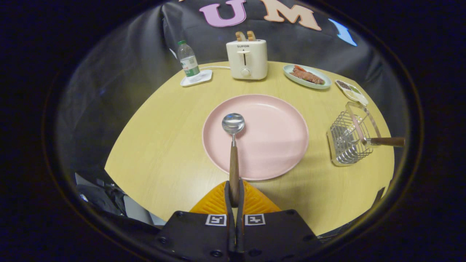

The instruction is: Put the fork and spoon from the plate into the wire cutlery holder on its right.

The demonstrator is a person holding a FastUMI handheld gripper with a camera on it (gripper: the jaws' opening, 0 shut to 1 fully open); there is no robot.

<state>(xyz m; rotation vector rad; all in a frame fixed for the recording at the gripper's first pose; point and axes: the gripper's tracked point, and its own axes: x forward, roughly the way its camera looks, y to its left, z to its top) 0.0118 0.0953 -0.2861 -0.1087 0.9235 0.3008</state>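
A spoon (233, 145) with a steel bowl and a wooden handle points straight ahead, its bowl over the left half of the pink plate (276, 142). My gripper (234, 191) is shut on the spoon's handle end, both orange fingers (214, 202) pressing it. The plate lies just ahead of the fingers on the yellow round table (164, 145). To the plate's right stands the wire cutlery holder (347, 140). The fork (378, 141) rests in it, its wooden handle sticking out to the right over the rim.
Beyond the plate stands a cream toaster (247, 59) with bread in it. A water bottle (188, 62) on a white coaster is to its left. A dish of food (307, 76) and a small tray (351, 91) sit behind the holder.
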